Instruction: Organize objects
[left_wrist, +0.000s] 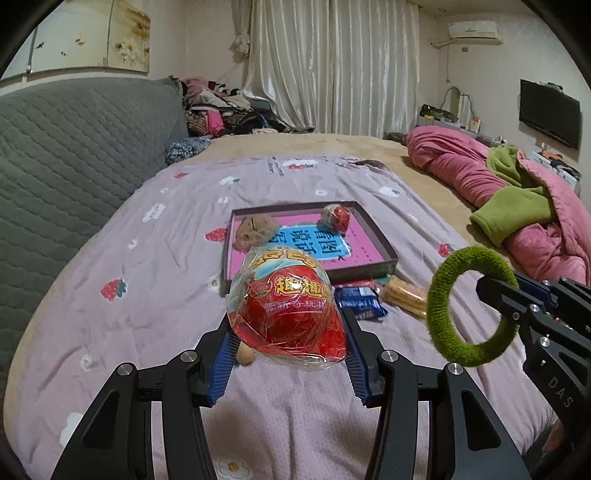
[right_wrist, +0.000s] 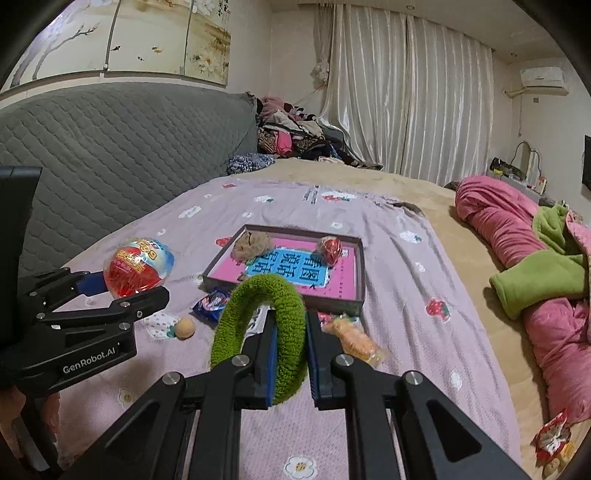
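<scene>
The left tool is gripping a wrapped red toy egg about half open, its blue pads pressing on the sides of the egg's wide end, and is holding it above the bed, short of the shallow box. The right tool is clamping nearly shut on the rim of a fuzzy green ring, carrying it in the air on this side of the same box.

The egg is looking light and hard-shelled under loose crinkled film, so the film is likely making it slippery; gripping across the widest part is probably the safest hold. The ring is looking soft and very light, squashing under the pads, and any spot on its band should serve.

Inside the box a brown fuzzy lump and a smaller red egg are lying on a pink sheet. On the bed just before the box, a blue snack packet, a small tan ball and a packet of biscuits are lying loose.

Yellow Chinese lettering is showing on the egg but is hard to make out. Large Chinese characters on the sheet's blue panel are facing away and seem to say 看图说话. "GenRobot.AI" is printed on the left tool, and "DAS" on the right tool.
</scene>
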